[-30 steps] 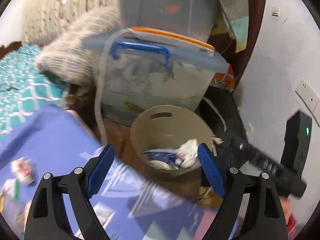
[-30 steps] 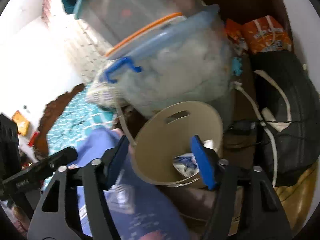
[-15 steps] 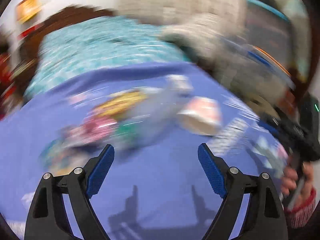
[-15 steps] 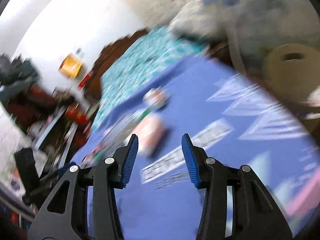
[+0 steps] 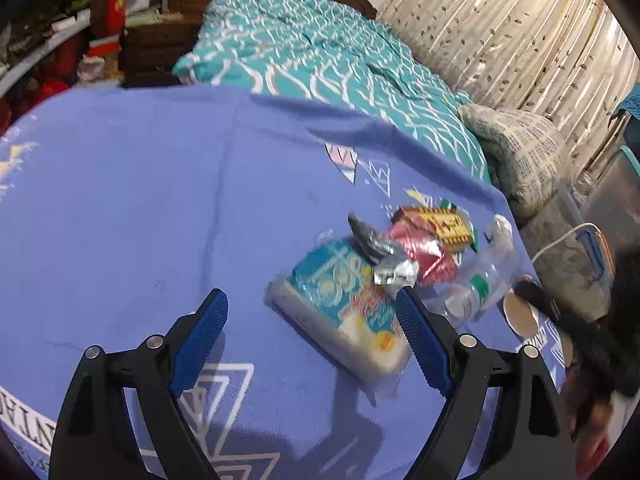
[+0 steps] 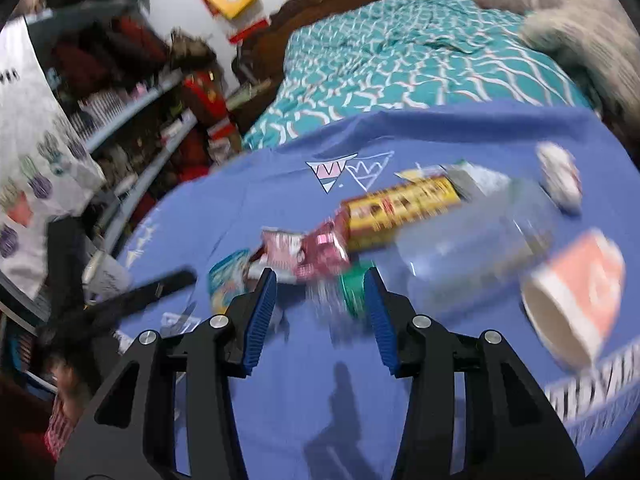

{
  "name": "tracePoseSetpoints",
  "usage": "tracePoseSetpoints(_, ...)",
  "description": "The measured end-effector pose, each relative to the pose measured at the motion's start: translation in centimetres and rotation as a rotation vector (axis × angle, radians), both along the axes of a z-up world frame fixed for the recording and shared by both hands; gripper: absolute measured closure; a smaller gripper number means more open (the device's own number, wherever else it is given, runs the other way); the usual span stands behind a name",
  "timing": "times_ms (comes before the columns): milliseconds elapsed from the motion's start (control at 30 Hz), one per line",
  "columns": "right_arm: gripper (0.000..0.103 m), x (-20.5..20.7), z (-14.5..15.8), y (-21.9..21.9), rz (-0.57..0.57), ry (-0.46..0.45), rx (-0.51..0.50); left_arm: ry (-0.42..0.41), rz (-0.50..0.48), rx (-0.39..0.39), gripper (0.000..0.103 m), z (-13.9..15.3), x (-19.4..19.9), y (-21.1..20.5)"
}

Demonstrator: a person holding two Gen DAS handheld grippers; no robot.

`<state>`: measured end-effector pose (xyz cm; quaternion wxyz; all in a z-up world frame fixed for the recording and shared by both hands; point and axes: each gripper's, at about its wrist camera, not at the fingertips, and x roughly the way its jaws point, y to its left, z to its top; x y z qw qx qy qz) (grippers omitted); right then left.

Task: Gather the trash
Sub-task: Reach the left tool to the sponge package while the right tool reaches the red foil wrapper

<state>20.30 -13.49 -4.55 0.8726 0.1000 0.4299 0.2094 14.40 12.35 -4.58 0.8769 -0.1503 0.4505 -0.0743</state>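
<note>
A pile of trash lies on the blue cloth (image 5: 140,200). It holds a teal packet (image 5: 344,304), crumpled silver foil (image 5: 394,272), a pink wrapper (image 5: 424,252), a yellow wrapper (image 5: 444,220), a clear bottle (image 5: 480,276) and a paper cup (image 5: 520,312). My left gripper (image 5: 310,300) hovers wide open above the teal packet's near-left side, holding nothing. My right gripper (image 6: 320,280) is partly open and empty, just short of the pink wrapper (image 6: 316,252) and the bottle's green cap (image 6: 352,288). The clear bottle (image 6: 472,244) and an orange paper cup (image 6: 572,300) lie to its right.
A bed with a teal cover (image 5: 320,60) and a patterned pillow (image 5: 520,152) lie behind the cloth, with curtains (image 5: 520,32) beyond. Cluttered shelves (image 6: 140,100) run along the left. A clear storage box with a blue handle (image 5: 588,248) stands at the right.
Both grippers swung away from the beige bin by the storage boxes and now face the trash pile on the blue cloth. The right jaws have narrowed; the left stay wide.
</note>
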Motion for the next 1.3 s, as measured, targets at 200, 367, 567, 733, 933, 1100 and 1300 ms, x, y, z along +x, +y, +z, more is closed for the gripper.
tracePoseSetpoints(200, 0.055, 5.1, -1.8, 3.0, 0.017, 0.103, -0.123, 0.039, -0.048, -0.052, 0.021, -1.9, -0.5, -0.7)
tracePoseSetpoints(367, 0.056, 5.0, -2.3, 4.5, 0.022, 0.117, -0.1, 0.041, -0.09, -0.021, 0.013, -2.1, 0.0, -3.7)
tracePoseSetpoints(567, 0.056, 2.5, -2.4, 5.1, 0.049, 0.116, -0.144, 0.046, -0.007, 0.119, 0.016, -3.4, 1.8, -4.6)
tracePoseSetpoints(733, 0.055, 0.1, 0.2, 4.4, 0.044, 0.005, -0.138, 0.033, 0.028, 0.092, 0.023, -3.2, 0.1, -1.0)
tracePoseSetpoints(933, 0.055, 0.1, 0.4, 7.5, 0.122, -0.02, -0.146, 0.076, 0.08, 0.081, 0.025, -3.1, -2.9, 3.8)
tracePoseSetpoints(1100, 0.054, 1.5, -1.7, 9.9, 0.142, 0.036, -0.17, 0.033, 0.078, 0.006, 0.024, -1.5, -4.8, 5.2)
tracePoseSetpoints(1300, 0.061, 1.2, -2.2, 9.9, 0.173, 0.125, -0.075, 0.02, -0.003, -0.029, 0.021, -0.8, -4.6, 3.2)
